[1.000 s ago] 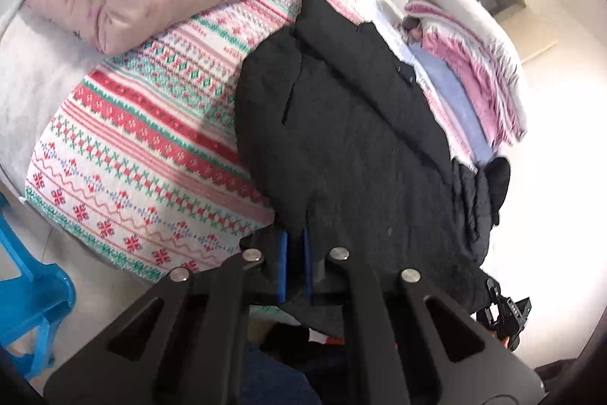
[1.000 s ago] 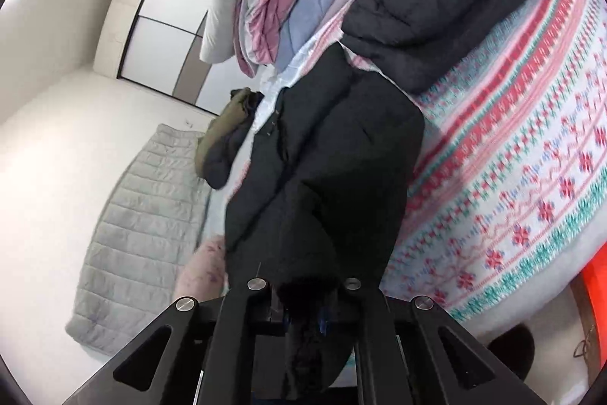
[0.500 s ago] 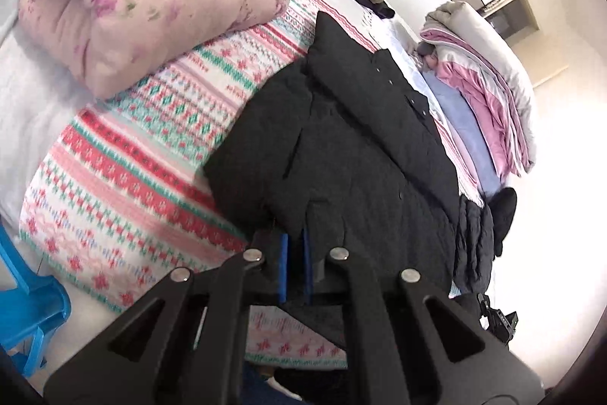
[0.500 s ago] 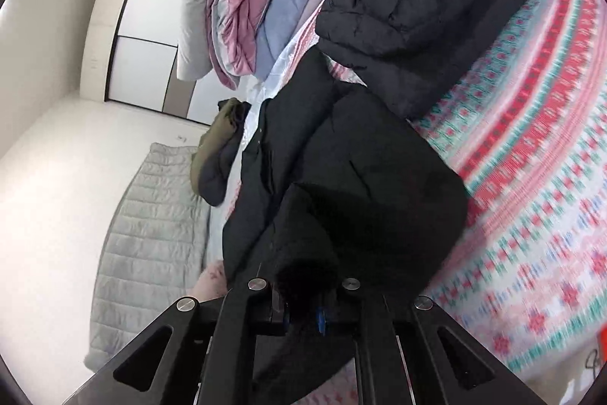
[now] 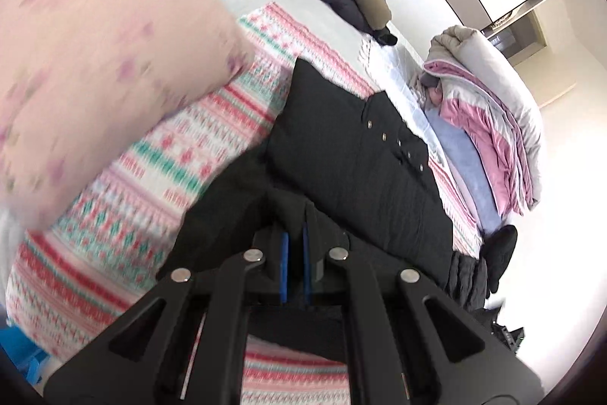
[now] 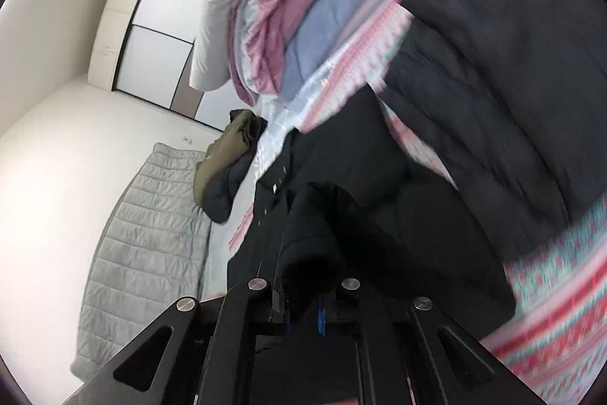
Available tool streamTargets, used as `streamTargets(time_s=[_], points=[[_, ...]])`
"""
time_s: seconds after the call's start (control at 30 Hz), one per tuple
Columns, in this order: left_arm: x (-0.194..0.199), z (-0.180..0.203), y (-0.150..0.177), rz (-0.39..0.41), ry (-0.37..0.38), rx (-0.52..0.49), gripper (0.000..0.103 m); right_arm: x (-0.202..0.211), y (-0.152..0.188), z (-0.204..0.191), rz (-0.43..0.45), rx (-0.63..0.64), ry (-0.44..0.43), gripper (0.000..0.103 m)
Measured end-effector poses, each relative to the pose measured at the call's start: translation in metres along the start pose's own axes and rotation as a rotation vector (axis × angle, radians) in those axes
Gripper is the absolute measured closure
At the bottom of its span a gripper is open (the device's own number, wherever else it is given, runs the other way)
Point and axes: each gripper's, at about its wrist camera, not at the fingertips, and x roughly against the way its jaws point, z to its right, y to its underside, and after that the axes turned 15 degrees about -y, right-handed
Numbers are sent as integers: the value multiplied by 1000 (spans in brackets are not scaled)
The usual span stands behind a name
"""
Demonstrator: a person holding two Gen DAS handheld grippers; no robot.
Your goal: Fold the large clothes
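Left tool (image 5: 295, 262): pinching the black coat (image 5: 356, 154) hem.
Right tool (image 6: 303, 314): pinching a coat fold.
Blanket (image 5: 159, 154): lying beneath the coat.

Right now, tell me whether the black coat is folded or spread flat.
Partly folded: the black coat lies doubled on the patterned blanket, its near edge pinched by the left gripper and right gripper.

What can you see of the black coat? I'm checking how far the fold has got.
The black coat is matte, thick-looking fabric with a row of small metal snaps along its front. It lies on the patterned blanket, partly folded over itself. The left gripper and right gripper are each shut on a bunched edge, lifting it.
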Motion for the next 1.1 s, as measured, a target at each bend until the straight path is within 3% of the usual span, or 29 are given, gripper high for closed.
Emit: streamTargets(time_s=[0.2,0.37,0.6,0.73,0.83,0.9,1.0,1.1], points=[[-25,43,-62,24,-39,2,96,-66,-60,-13,6,64,97,95],[-57,98,-119,68,-125,-39,96,-141,-121,-13,9,56,135,95],[-134,169,-192,128,-211,-89,96,-228,-196,-12,64,109,228,95],[-202,180,-197,78,-285,-123,95,-279,-214,24,28,83,365,95],[-259,163,-193,-14,-323,-99,89,-309,-207,67,-23,43,454,92],[-275,152,-193,-45,-283,-56,89,-312,-203,90,-11,-1,453,91],[-273,135,-205,-70,-165,4,88,-307,-208,111,-15,-109,393,89],[-253,122,-225,-87,-68,66,85,-296,-223,97,-21,-91,407,80]])
